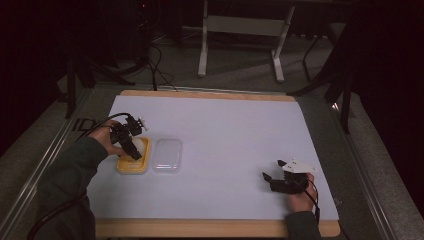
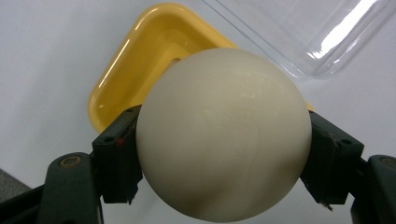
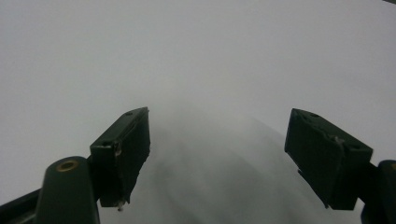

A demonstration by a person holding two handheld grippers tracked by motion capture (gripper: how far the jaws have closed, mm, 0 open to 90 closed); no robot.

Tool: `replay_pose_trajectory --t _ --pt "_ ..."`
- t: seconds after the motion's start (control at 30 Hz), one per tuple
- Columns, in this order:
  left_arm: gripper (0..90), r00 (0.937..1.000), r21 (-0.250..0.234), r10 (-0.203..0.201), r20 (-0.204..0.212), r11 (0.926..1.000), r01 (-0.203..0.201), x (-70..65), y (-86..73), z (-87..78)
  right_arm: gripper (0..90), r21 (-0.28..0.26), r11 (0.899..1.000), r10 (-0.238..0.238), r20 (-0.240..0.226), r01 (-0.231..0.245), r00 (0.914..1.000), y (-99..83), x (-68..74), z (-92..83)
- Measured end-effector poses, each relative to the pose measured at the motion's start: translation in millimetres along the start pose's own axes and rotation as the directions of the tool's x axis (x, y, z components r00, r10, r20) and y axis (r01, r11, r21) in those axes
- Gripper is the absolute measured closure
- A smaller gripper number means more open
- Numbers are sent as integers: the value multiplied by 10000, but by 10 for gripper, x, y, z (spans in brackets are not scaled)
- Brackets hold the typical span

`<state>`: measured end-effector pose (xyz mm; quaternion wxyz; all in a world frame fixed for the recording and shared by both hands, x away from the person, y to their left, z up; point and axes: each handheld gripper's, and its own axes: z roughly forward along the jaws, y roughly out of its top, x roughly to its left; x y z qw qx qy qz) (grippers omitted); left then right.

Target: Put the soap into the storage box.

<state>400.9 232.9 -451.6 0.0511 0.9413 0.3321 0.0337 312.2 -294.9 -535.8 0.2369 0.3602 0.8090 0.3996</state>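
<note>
A cream-white ball (image 2: 224,135) sits between the two black jaws of my left gripper (image 2: 224,158), which is shut on it, both pads pressing its sides. Under the ball lies a yellow tray (image 2: 135,70). From above, the left gripper (image 1: 135,147) hangs over that yellow tray (image 1: 131,166) at the table's left, with the ball (image 1: 138,146) a pale spot in it. My right gripper (image 1: 272,176) rests low at the front right, jaws wide apart with nothing between its fingertips (image 3: 123,154), over bare white surface.
A clear plastic lid (image 1: 167,155) lies just right of the yellow tray, its edge (image 2: 322,42) also visible past the ball. A white sheet (image 1: 225,130) covers the wooden table. Table legs and cables stand on the floor beyond the far edge.
</note>
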Motion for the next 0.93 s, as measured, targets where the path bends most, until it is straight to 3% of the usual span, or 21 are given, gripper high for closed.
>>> replay_pose_trajectory --t 0.27,0.37,0.4,0.43,0.47,0.57,0.7,0.77,0.93 --pt "256 9999 537 36 -104 9986 -30 5 42 130 220 -5 10000 4 0 -4 10000 0 0 -1" --pt "255 9999 450 -92 -55 9989 94 26 21 169 220 -9 10000 -1 -7 1 10000 0 -1 0" --pt "244 9997 349 28 -232 9994 -20 16 10 178 220 -5 10000 5 -9 -5 10000 0 0 0" --pt "150 9997 333 24 -254 9994 -16 22 11 173 220 -1 10000 3 -16 -3 10000 0 0 0" --pt "126 9997 259 -40 -256 9997 46 27 7 148 220 0 10000 -5 -19 5 10000 0 0 1" --pt "95 9990 -92 -150 -419 9999 147 39 -5 43 218 3 10000 -21 -7 21 10000 0 1 1" --pt "108 9989 -989 -244 -396 9949 204 44 -47 -152 218 6 10000 -29 -7 29 10000 0 1 1" --pt "107 9976 -1267 -181 -663 9919 96 26 -66 -233 218 -1 10000 -27 -10 27 10000 0 2 2" --pt "147 9983 -2266 -74 -585 9740 -60 -56 -121 -380 218 47 10000 -28 -13 28 10000 2 4 5"
